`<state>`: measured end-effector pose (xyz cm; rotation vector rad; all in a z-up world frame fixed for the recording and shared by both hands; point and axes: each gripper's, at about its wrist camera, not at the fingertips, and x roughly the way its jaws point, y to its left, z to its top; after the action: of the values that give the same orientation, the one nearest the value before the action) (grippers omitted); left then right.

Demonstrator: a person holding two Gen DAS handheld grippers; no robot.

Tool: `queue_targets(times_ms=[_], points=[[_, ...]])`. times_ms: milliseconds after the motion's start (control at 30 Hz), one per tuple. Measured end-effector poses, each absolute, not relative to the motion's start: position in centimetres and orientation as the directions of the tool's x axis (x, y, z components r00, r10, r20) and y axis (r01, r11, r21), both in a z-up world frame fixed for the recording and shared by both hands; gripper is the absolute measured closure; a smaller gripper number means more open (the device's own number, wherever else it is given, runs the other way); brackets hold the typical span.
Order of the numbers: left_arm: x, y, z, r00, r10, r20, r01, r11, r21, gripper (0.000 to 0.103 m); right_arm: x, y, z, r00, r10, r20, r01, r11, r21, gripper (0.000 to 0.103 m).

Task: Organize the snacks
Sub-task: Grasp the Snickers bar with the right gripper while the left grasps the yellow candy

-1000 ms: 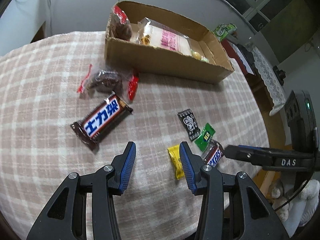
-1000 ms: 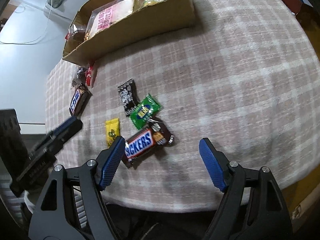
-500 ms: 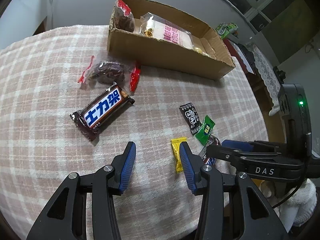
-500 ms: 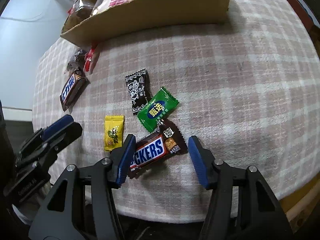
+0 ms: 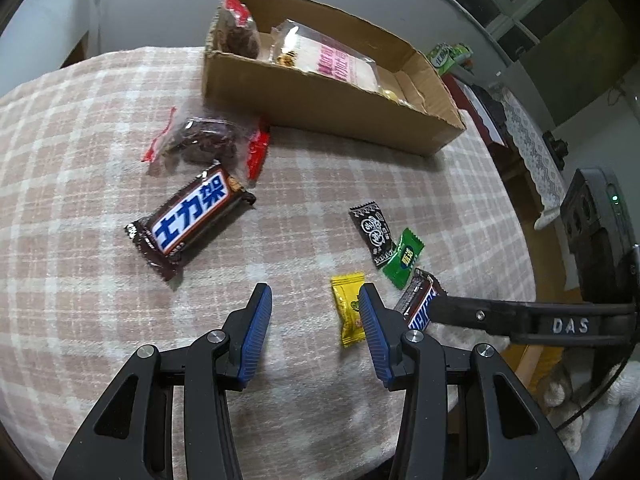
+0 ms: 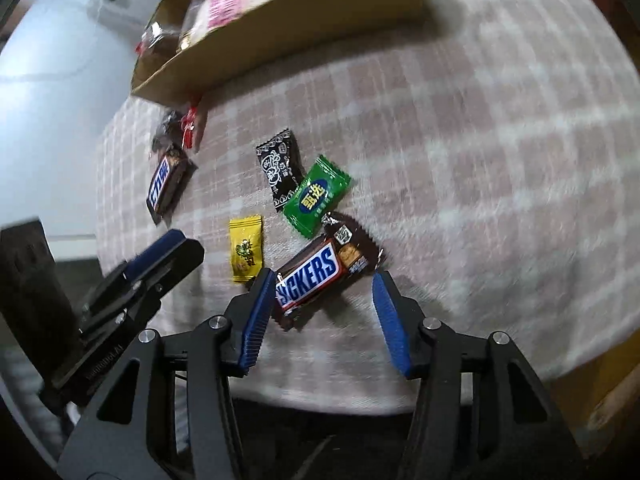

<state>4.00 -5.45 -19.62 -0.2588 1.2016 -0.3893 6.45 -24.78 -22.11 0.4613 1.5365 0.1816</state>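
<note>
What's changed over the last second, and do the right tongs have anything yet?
The right tongs came down around the Snickers bar. Their jaws were wide, have narrowed and are closing now, the left pad at the wrapper's end, the right pad still clear: no grip yet. The left tongs stayed open and empty. The other snacks and the box lie where they were.

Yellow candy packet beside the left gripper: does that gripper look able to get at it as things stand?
Probably yes. The small yellow candy packet lies flat just beside the open, empty left gripper; nothing covers it. The right gripper, closing around the brown Snickers bar, crowds that side.
</note>
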Motion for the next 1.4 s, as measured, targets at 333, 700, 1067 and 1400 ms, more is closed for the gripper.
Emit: queue_targets(times_ms=[333,700,1067,1400], points=[[3.7,-3.4,-19.5,0.330,-0.418,-0.846,0.107,0.907,-0.407,0.059,7.0,-21.7,-23.2,-0.006,0.312,-0.950,0.077,0.947,0.311,0.054],[3.5,-7.6,-20.1,0.267,-0.443,-0.856,0.204,0.894,-0.400,0.059,5.7,-23.1,-22.8,0.006,0.183,-0.983,-0.113,0.977,0.181,0.072],[3.2,-11.5,-21.3,0.248,-0.358,-0.900,0.280,0.916,-0.288,0.065,4.6,-23.4,-22.9,0.033,0.171,-0.985,-0.159,0.974,0.164,0.072],[3.1,-11.1,-21.4,0.280,-0.324,-0.904,0.293,0.925,-0.241,0.085,5.3,-23.2,-22.9,0.041,0.188,-0.981,-0.156,0.971,0.179,0.073]])
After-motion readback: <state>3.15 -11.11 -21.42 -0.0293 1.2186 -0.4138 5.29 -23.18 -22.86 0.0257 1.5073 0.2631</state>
